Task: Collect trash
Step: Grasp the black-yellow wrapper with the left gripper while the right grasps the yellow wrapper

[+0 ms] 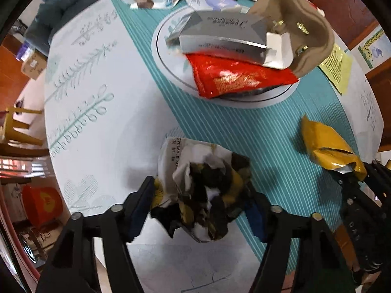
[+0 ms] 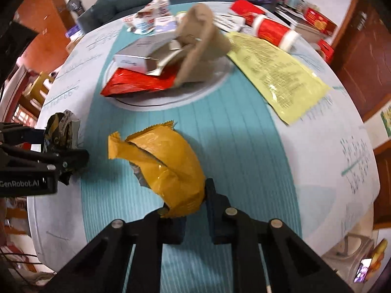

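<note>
- Crumpled paper wad (image 1: 202, 190) sat between the fingers of the left tool (image 1: 199, 210), jaws half-wide around it on the tabletop (image 1: 102, 112); looked light and springy, best squeezed across the middle.
- Yellow wrapper (image 2: 166, 168), thin and slippery foil, was pinched at its 6 o'clock edge by the nearly closed right tool (image 2: 193, 222).
- Plate (image 1: 161, 56) of gathered trash lay toward 12 o'clock.
</note>
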{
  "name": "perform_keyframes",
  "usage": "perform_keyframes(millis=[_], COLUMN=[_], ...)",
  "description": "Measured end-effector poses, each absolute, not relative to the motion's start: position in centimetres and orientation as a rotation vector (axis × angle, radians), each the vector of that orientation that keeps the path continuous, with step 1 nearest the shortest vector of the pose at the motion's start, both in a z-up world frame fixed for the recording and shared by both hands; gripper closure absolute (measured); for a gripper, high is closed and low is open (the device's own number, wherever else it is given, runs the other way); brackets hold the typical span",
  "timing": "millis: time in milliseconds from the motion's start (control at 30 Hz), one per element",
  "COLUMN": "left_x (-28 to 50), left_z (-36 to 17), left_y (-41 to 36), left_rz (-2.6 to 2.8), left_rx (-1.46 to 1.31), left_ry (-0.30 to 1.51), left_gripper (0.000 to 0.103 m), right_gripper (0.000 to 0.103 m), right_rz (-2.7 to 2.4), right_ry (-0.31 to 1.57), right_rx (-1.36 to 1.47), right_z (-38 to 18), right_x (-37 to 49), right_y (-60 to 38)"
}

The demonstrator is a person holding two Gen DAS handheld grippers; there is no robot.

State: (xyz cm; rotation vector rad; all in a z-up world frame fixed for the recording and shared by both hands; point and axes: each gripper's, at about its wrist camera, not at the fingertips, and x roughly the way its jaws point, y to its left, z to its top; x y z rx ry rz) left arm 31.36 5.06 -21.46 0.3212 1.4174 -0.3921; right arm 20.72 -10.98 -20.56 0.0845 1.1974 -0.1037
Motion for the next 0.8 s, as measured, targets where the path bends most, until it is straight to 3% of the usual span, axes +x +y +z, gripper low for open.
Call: perform_keyframes(millis=[233,800], left_x=[30.1,22.0], left_z=[-20.0,-10.2], left_y=[3.9,0.5], left_rz=[-0.395,-0.409], left_rx=[0.345,0.371], left_ry=[1.359,1.181], left_gripper=[0.050,0.051], right_gripper=[0.093,0.094], right_rz=[-0.148,-0.081], right_ry=[1.148,0.940], right_rx=[0.204,0.287], right_z=[-19.5,-11.0], right_x=[19.1,13.2], right_y=[-13.0,-16.3])
